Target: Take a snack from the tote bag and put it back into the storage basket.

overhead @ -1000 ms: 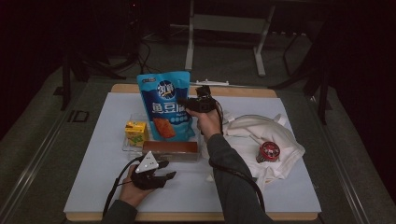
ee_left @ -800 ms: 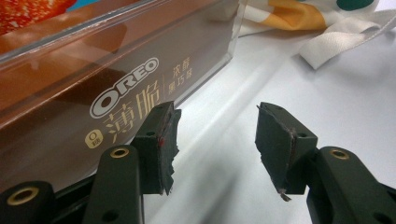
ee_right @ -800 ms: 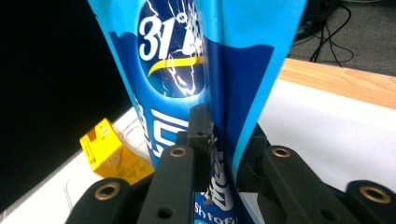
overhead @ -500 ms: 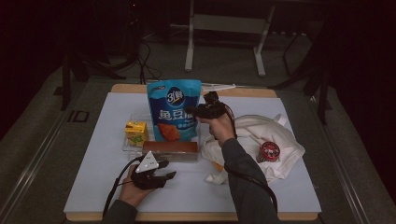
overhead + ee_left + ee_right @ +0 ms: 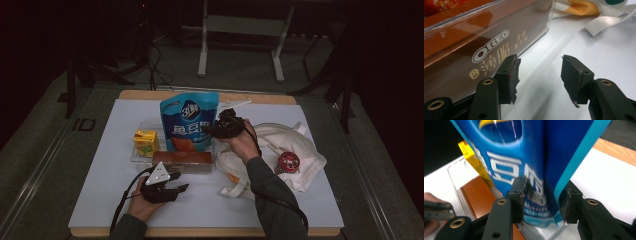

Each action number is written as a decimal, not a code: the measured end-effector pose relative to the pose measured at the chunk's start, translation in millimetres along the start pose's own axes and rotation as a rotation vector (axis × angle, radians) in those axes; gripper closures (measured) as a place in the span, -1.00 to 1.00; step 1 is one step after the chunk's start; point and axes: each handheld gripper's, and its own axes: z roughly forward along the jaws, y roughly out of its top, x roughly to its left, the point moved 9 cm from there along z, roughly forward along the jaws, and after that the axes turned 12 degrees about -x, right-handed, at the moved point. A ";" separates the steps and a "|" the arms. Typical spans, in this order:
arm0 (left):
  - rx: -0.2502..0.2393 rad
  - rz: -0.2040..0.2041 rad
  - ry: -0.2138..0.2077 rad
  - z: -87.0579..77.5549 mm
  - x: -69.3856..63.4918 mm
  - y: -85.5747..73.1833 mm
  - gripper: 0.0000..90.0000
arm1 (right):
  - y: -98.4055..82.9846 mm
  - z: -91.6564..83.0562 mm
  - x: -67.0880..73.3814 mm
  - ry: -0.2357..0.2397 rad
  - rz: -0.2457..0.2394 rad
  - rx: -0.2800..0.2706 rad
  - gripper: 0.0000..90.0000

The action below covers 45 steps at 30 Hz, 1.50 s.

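Blue snack pouch [image 5: 189,122]: standing upright in clear tray [image 5: 142,156], between the jaws
Right gripper [image 5: 212,131]: opening, releasing the pouch's right edge
Left gripper [image 5: 176,189]: resting open, empty

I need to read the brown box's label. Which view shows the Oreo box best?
The left gripper view: the Oreo box lies close, its logo legible. The high view shows it small, in the clear tray. The right gripper view shows a brown corner.

white table [image 5: 100,200], clear tray [image 5: 141,156], cloth bag [image 5: 295,150]
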 end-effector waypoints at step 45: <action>0.006 0.000 0.001 0.8 -0.6 -0.5 0.05 | -18.0 4.5 -8.1 -0.072 -0.058 0.037 0.52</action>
